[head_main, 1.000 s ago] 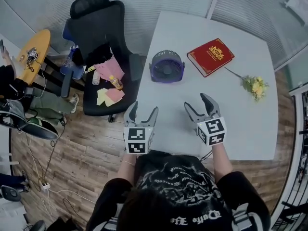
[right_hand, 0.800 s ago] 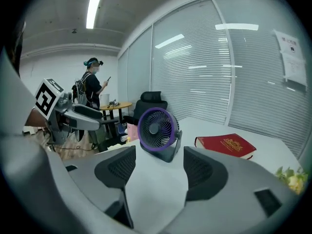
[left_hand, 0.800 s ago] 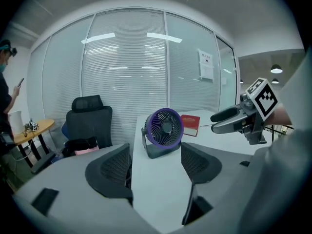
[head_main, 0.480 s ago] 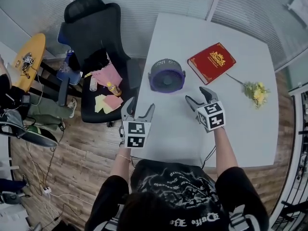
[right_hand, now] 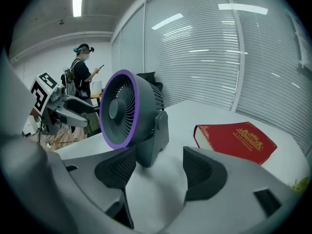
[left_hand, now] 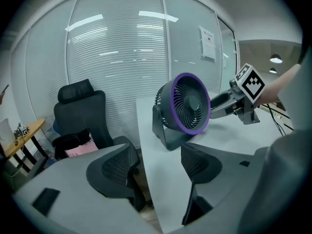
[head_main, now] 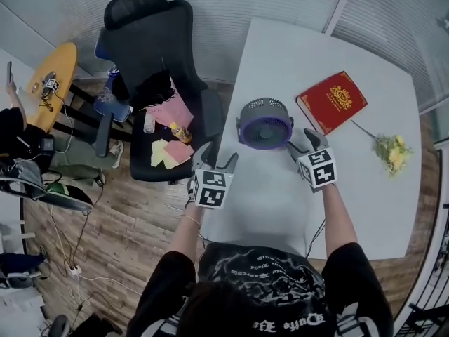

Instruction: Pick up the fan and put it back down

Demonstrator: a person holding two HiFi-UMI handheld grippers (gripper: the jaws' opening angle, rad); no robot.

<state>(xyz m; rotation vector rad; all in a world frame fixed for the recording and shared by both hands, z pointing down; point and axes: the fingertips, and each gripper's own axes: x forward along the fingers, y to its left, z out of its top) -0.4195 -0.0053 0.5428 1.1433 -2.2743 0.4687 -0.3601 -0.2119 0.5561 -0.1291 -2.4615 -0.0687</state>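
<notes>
Grey jaws stand apart and empty on our left gripper (head_main: 219,153) and right gripper (head_main: 303,140), which flank the fan (head_main: 265,123), likely so we can lift it from both sides. It stands upright on the tabletop (head_main: 280,202) just ahead, untouched. A red book (head_main: 332,101) lies beyond the right gripper.

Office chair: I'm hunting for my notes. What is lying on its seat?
On the office chair: a black garment, pink and yellow papers, a small bottle. Whatever lies beneath them is covered.
</notes>
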